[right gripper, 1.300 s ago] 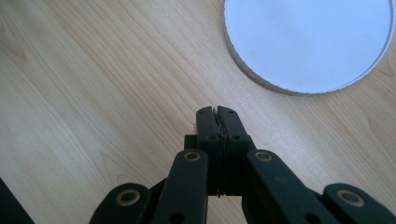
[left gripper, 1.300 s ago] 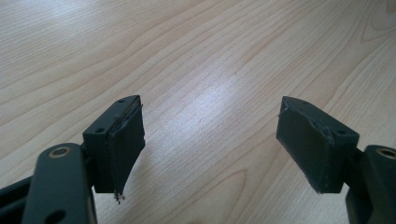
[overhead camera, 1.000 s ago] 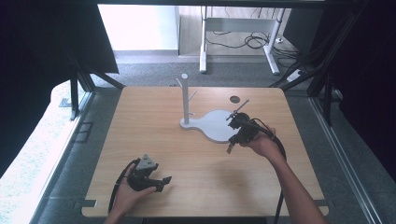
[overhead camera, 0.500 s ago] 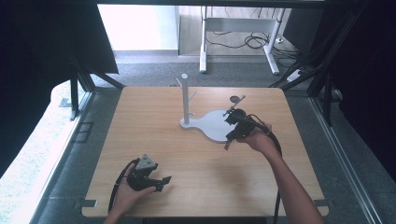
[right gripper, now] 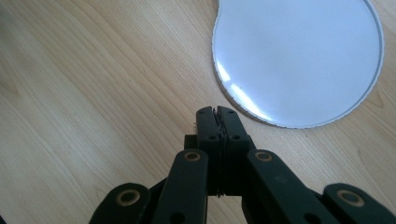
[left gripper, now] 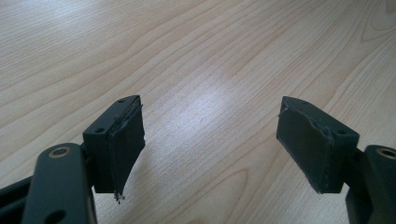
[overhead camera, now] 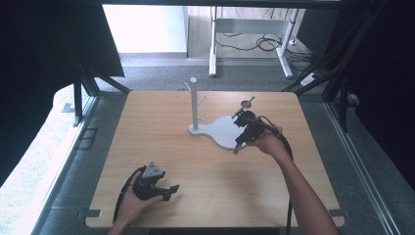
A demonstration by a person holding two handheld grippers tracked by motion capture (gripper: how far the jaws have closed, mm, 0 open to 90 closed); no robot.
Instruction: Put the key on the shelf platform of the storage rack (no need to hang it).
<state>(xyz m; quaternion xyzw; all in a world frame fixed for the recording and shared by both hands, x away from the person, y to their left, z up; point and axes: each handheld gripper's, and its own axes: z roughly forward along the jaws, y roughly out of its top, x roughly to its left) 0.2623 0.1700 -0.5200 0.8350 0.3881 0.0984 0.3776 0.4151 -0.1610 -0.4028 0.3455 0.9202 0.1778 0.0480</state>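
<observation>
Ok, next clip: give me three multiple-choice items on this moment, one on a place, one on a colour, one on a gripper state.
1. Where is the right gripper?
A. at the near edge of the flat white stand base
B. at the table's far left corner
C. beside the left gripper

2. What colour is the upright post on that base?
A. red
B. white
C. black

3. How do the jaws of the left gripper stand?
A. shut on a cloth
B. shut with nothing between them
C. wide open over bare light wooden table

Answers: 1 A, since the high view puts the gripper at the base's near rim and the right gripper view shows that rim just ahead of its shut jaws; 2 B, the post is white like the base; 3 C, the left gripper view shows a broad gap with only wood in it.
</observation>
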